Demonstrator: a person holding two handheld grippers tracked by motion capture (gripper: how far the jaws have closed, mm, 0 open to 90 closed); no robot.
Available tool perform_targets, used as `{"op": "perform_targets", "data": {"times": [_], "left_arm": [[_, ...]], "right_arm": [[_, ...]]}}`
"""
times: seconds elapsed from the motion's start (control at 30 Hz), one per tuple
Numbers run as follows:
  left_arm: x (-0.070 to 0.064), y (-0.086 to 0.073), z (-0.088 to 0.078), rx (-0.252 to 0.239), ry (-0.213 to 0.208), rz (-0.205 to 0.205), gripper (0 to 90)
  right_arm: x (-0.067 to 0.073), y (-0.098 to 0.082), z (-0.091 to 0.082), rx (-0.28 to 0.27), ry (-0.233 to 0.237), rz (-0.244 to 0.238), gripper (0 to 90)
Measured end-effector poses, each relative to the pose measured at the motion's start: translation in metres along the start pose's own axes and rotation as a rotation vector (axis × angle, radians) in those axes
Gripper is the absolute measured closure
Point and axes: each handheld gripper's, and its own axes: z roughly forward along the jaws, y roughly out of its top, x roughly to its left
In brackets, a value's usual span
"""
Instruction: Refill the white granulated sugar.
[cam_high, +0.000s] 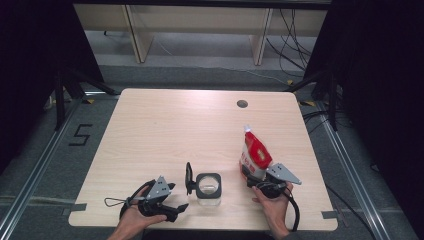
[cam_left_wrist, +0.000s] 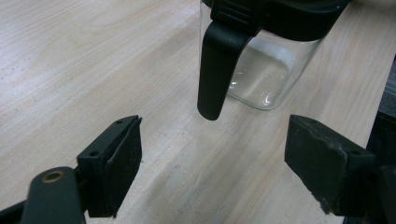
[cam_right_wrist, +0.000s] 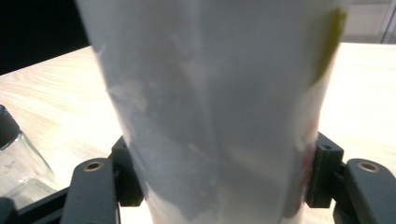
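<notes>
The tabletop (cam_high: 165, 125) is pale wood, with a small dark round hole (cam_high: 242, 104) toward one o'clock from its middle; its near edge is cut off at the bottom of the high view, where the person's forearms come in.

The pouch (cam_high: 254, 156), white with red print, stands tilted at about four o'clock on the tabletop, its top leaning toward eleven o'clock. Its lettering is too small to read. In the right gripper view the pouch (cam_right_wrist: 210, 107) is a blurred white wall whose top and base run out of frame, with a yellow-green streak at two o'clock and a trace of red at four o'clock.

The glass jar (cam_high: 208, 189) sits at six o'clock, square-shouldered with a black collar, its black lid flap standing up at its nine o'clock side. In the left gripper view the jar (cam_left_wrist: 261, 70) is cut off at the top edge, and its black flap (cam_left_wrist: 217, 70) hangs down in front of the clear glass. Whether anything is inside cannot be made out.

The right claw (cam_right_wrist: 219, 177) is clamped on the lower part of the pouch, one pad pressed against each side.

The left claw (cam_left_wrist: 212, 163) stands wide open with nothing between its pads, just short of the jar, at seven o'clock on the tabletop.
</notes>
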Motion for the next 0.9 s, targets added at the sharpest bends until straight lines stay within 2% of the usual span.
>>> {"op": "perform_targets", "data": {"times": [0.03,0.07,0.1,0.13,0.17,0.23,0.27,0.3,0.33,0.37,0.4,0.47,0.5,0.6,0.63,0.67,0.77,0.87,0.9], "left_arm": [[0.0005,0.0003,-0.0009,0.010,0.000,0.008,18.6],[0.0005,0.0004,-0.0013,0.012,0.002,0.010,18.6],[0.0006,0.0005,-0.0013,0.012,0.002,0.010,18.6],[0.0006,0.0005,-0.0013,0.012,0.002,0.010,18.6],[0.0002,0.0001,-0.0004,0.005,0.005,0.008,18.6],[0.0003,0.0003,-0.0008,0.009,0.000,0.008,18.6],[-0.0004,0.0004,-0.0006,0.005,0.002,0.000,18.6],[-0.0004,0.0004,-0.0007,0.004,0.002,0.001,18.6],[-0.0002,0.0004,-0.0007,0.006,0.002,0.003,18.7],[-0.0002,0.0001,-0.0001,0.000,0.000,0.001,18.7],[-0.0001,0.0001,-0.0006,0.007,0.001,0.003,18.7],[-0.0001,0.0001,-0.0003,0.007,0.000,0.004,18.7],[-0.0002,0.0004,-0.0007,0.012,0.002,0.004,18.7],[-0.0004,0.0002,-0.0007,0.012,0.003,0.001,18.7],[-0.0004,0.0002,-0.0007,0.012,0.003,0.001,18.7],[-0.0004,0.0002,-0.0008,0.013,0.003,0.000,18.7],[-0.0004,0.0003,-0.0008,0.014,0.002,0.001,18.7],[-0.0003,0.0002,-0.0004,0.008,0.000,0.001,18.7],[-0.0003,0.0001,-0.0004,0.007,0.000,0.000,18.8]], "right_arm": [[-0.0007,0.0001,0.0004,-0.008,0.000,-0.025,33.8],[-0.0019,0.0008,-0.0011,-0.003,-0.023,-0.053,33.5],[-0.0018,0.0005,-0.0008,-0.005,-0.022,-0.048,32.9],[0.0008,-0.0001,0.0005,-0.006,-0.009,-0.001,32.6],[-0.0007,0.0004,0.0015,0.008,-0.005,-0.022,31.5],[0.0002,0.0008,0.0013,0.023,0.012,-0.005,30.2],[-0.0017,0.0010,0.0026,0.003,0.000,-0.043,29.4],[0.0009,0.0006,0.0019,0.027,0.017,-0.001,29.2],[-0.0006,0.0009,0.0026,0.019,0.014,-0.025,28.8],[-0.0004,0.0011,0.0019,0.023,-0.002,-0.031,28.3],[0.0005,0.0009,0.0013,0.026,-0.002,-0.022,28.2],[0.0002,0.0005,0.0025,0.014,-0.001,-0.036,28.6],[0.0014,0.0004,0.0016,0.021,-0.017,-0.015,29.1],[0.0032,0.0008,0.0018,0.046,-0.003,0.009,31.4],[0.0032,0.0008,0.0018,0.046,-0.003,0.009,31.4],[0.0012,0.0005,0.0038,0.027,-0.021,-0.020,32.9],[0.0026,0.0010,0.0037,0.048,-0.002,-0.002,33.5],[0.0040,0.0010,0.0051,0.057,-0.024,0.002,33.6],[0.0023,0.0018,0.0041,0.055,-0.030,-0.019,33.6]]}}
